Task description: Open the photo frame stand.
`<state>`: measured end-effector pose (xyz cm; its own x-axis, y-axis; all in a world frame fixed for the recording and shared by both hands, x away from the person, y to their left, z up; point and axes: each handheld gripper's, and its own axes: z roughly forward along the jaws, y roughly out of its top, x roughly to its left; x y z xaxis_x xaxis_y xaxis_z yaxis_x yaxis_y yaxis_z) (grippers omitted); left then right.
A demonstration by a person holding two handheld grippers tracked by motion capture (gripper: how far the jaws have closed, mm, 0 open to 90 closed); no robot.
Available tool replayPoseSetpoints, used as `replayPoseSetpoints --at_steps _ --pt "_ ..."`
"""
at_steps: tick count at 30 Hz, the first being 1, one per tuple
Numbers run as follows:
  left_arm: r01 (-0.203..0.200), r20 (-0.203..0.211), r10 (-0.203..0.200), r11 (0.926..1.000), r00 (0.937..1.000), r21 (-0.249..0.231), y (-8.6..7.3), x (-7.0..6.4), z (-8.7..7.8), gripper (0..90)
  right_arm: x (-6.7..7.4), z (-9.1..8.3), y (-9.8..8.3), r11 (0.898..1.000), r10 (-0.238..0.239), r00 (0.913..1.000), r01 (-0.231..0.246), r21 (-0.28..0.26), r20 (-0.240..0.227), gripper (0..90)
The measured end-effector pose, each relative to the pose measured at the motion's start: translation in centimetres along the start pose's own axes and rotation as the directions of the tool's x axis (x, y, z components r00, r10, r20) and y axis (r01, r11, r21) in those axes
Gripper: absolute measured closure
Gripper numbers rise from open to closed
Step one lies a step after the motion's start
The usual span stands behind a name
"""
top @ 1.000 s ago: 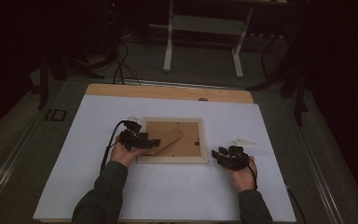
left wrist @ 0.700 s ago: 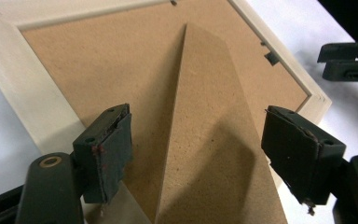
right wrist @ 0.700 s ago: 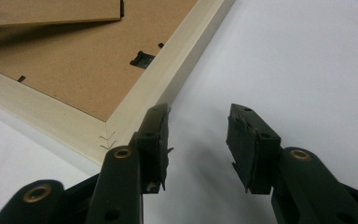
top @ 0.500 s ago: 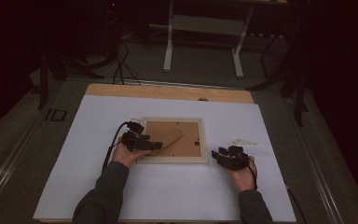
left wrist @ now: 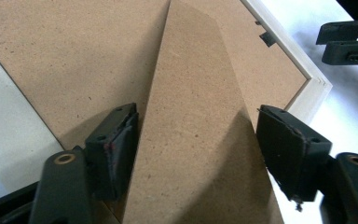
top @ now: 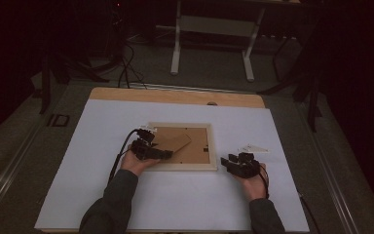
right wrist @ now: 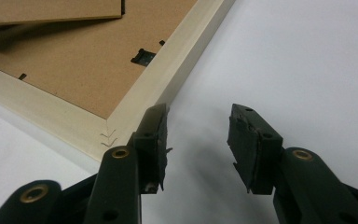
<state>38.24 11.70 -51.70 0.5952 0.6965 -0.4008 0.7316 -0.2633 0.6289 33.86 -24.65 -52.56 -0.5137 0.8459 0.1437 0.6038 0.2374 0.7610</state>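
A pale wooden picture frame (top: 180, 166) lies face down on the white sheet, its brown backing board (top: 199, 146) up. A brown stand flap (top: 177, 142) lies slanted across the board. My left gripper (top: 168, 154) reaches over the frame's lower left, jaws pointing right. In the left gripper view it (left wrist: 196, 144) is open, with the flap (left wrist: 191, 93) between its jaws, one pad at the flap's edge and a small gap at the other. My right gripper (top: 226, 163) rests just off the frame's lower right corner. It (right wrist: 196, 140) is open over bare sheet beside the frame rail (right wrist: 168, 79).
A small black turn clip (right wrist: 142, 56) sits inside the frame rail near the right gripper. The white sheet (top: 126, 204) covers a wooden table whose far edge (top: 175, 95) shows. Beyond it stand a metal table base (top: 212, 44) and floor cables (top: 126, 63).
My left gripper has edged a little to the right over the frame's back. The right gripper and the frame have kept their places.
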Motion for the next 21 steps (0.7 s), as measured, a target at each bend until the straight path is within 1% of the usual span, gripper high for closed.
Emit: replayPoseSetpoints --at_steps 4,9,12,14,15,21 --pt "0.002 0.002 -0.002 1.0000 1.0000 0.008 0.0 0.0 0.0 34.8 0.0 0.0 0.0 1.000 -0.001 1.0000 0.001 0.002 -0.001 56.7" --pt "-0.015 -0.002 0.015 0.9997 0.9999 0.020 0.1 -0.1 -0.1 36.4 0.1 0.0 0.0 1.000 -0.001 1.0000 0.001 0.001 -0.001 56.7" --pt "-0.018 -0.007 0.018 0.9994 0.9998 0.029 0.2 -0.2 -0.1 37.0 0.1 0.1 0.0 1.000 -0.003 1.0000 0.003 0.003 -0.002 56.7" --pt "-0.035 -0.015 0.036 0.9990 0.9993 0.029 0.3 -0.3 -0.1 37.4 0.1 0.1 0.0 1.000 -0.003 1.0000 0.003 0.005 -0.004 56.8" --pt "-0.035 -0.015 0.036 0.9990 0.9993 0.029 0.3 -0.3 -0.1 37.6 0.1 0.1 0.0 1.000 -0.003 1.0000 0.003 0.005 -0.004 56.8" --pt "-0.089 -0.041 0.090 0.9957 0.9951 0.026 0.7 -1.1 -0.5 38.1 0.1 0.1 0.0 1.000 -0.003 1.0000 0.003 0.004 -0.004 56.8"
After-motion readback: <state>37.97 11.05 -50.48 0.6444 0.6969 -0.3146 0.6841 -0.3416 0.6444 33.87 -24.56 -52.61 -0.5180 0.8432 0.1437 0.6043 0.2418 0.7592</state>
